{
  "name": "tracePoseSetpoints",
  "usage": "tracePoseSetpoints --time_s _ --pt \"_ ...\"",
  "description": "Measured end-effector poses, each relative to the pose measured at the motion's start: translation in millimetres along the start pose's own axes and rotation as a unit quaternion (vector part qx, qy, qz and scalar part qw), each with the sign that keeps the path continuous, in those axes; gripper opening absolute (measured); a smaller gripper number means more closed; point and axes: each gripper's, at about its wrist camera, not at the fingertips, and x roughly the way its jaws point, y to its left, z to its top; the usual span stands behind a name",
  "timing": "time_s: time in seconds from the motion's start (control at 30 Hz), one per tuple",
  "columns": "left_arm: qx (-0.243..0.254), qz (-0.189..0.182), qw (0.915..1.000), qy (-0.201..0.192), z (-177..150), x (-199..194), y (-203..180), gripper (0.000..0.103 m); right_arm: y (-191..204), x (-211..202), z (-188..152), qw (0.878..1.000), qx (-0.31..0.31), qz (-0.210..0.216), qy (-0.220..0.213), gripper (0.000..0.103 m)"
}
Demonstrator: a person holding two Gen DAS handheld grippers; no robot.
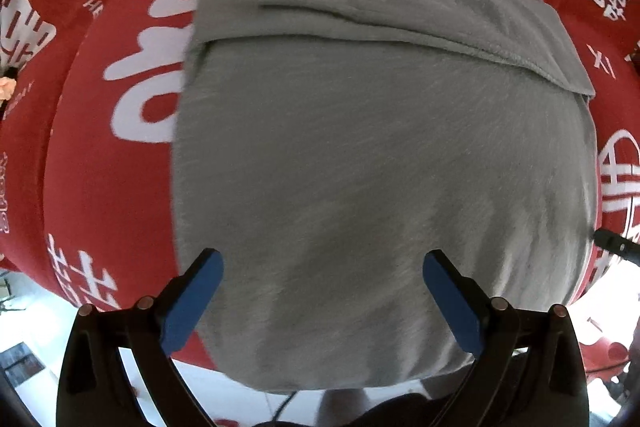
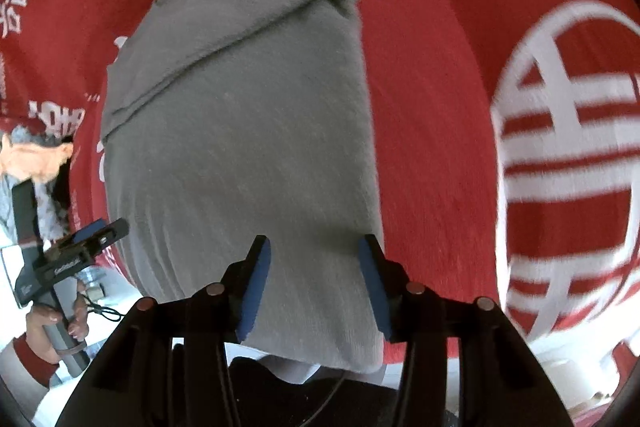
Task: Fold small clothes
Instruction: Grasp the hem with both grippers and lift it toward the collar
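Note:
A grey garment (image 1: 380, 155) lies flat on the red cloth, partly folded, with a folded layer across its far end (image 1: 400, 11). Its near edge hangs over the table's front edge. My left gripper (image 1: 322, 267) is open and empty, hovering above the garment's near part. In the right wrist view the same garment (image 2: 248, 147) runs away from me. My right gripper (image 2: 314, 263) is open and empty above the garment's near right corner. The left gripper (image 2: 100, 233) shows at the left in the right wrist view, beside the garment's left edge.
A red tablecloth (image 1: 132, 27) with white characters and a round emblem (image 2: 568, 163) covers the table. The table's front edge and the light floor (image 1: 24, 307) show below. A peach and grey item (image 2: 36, 157) lies at the far left. The person's hand (image 2: 52, 323) holds the left gripper's handle.

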Motion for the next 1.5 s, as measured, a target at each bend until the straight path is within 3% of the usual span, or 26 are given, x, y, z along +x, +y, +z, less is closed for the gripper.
tracePoseSetpoints --time_s 0.2,0.43,0.6,0.7,1.03,1.17,1.23,1.3,1.4,1.5 --pt "-0.003 -0.064 0.9979 -0.012 -36.5 -3.2 51.4 0.101 -15.3 1.1 -39.3 0.998 0.05 -0.03 -0.035 0.05" --pt "0.007 -0.152 0.9884 0.006 -83.5 7.6 96.3 0.101 -22.6 18.2 -84.0 0.994 0.091 -0.006 -0.057 0.054" --pt "0.016 -0.146 0.989 0.021 -91.0 31.6 97.5 0.101 -18.8 14.8 -90.3 0.994 0.085 -0.018 -0.067 0.054" --pt "-0.003 -0.169 0.9851 0.029 -89.9 39.9 94.6 0.101 -24.0 13.5 -95.4 0.994 0.086 -0.025 -0.065 0.054" --pt "-0.014 -0.25 0.9679 0.02 -93.4 38.9 82.2 0.101 -30.0 31.7 -97.7 0.994 0.054 0.092 -0.007 0.059" --pt "-0.007 -0.326 0.9452 0.008 -86.2 29.4 61.8 0.101 -27.2 31.1 -95.5 0.982 0.047 0.182 0.009 0.059" --pt "0.015 -0.309 0.9508 0.001 -85.3 29.2 56.1 0.101 -25.8 34.6 -98.2 0.976 0.038 0.213 0.019 0.059" --pt "0.019 -0.281 0.9595 0.015 -86.3 41.3 53.0 0.101 -28.1 42.3 -100.3 0.978 0.031 0.203 0.032 0.059" --pt "0.035 -0.276 0.9604 0.015 -89.9 43.9 48.1 0.101 -32.0 56.8 -106.7 0.981 0.025 0.185 0.052 0.059" --pt "0.045 -0.285 0.9574 0.017 -91.0 42.0 39.7 0.101 -27.6 69.3 -114.0 0.976 0.021 0.204 0.067 0.059"
